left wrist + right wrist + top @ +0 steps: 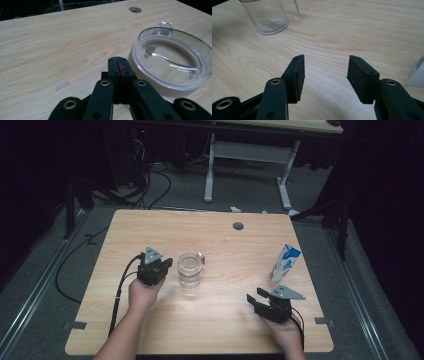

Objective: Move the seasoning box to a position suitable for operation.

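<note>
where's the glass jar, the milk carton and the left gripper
glass jar (190, 268), high view, on its clear side wall
milk carton (285, 262), high view, on its blue and white front face
left gripper (118, 65), left gripper view, on the seam between its shut jaw tips

You have a blue-and-white milk carton (285, 262) standing near the table's (225, 330) right edge, and a round cable hole (238, 226) by its far edge.
</note>
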`<state>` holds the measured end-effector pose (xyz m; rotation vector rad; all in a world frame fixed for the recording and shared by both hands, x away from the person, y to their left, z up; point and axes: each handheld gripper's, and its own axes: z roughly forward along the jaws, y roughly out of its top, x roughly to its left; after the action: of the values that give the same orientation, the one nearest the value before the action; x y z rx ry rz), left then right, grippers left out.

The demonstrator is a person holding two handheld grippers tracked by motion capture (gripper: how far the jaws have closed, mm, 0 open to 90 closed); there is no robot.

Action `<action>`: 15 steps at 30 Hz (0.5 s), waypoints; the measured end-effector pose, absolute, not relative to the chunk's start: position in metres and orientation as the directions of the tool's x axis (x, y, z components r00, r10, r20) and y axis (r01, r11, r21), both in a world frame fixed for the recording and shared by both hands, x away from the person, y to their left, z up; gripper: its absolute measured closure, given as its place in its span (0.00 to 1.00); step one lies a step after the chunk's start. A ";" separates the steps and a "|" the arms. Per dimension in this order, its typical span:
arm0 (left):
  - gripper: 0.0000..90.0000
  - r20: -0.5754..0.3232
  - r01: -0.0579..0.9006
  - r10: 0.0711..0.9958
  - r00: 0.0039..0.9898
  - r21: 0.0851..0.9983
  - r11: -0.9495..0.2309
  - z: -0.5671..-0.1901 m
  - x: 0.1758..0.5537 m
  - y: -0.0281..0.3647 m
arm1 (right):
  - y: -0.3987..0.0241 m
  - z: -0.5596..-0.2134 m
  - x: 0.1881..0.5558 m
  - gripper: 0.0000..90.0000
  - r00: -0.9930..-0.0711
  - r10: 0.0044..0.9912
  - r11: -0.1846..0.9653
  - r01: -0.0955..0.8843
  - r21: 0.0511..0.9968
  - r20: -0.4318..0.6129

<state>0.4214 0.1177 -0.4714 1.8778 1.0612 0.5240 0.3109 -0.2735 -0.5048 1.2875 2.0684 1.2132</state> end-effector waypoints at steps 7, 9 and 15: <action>1.00 -0.058 0.451 0.834 0.548 0.860 -0.237 -0.473 0.430 0.110 | -0.272 -0.506 0.311 0.53 -0.488 0.868 0.197 0.506 0.839 0.091; 1.00 -0.052 0.444 0.829 0.556 0.863 -0.243 -0.473 0.432 0.108 | -0.272 -0.506 0.311 0.53 -0.489 0.867 0.196 0.507 0.839 0.092; 1.00 -0.053 0.433 0.810 0.584 0.864 -0.256 -0.473 0.432 0.103 | -0.271 -0.507 0.311 0.53 -0.490 0.867 0.199 0.510 0.837 0.093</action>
<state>0.4324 0.1030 -0.4732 1.8871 1.0027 0.5114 0.3105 -0.2713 -0.5065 1.2853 2.0795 1.2081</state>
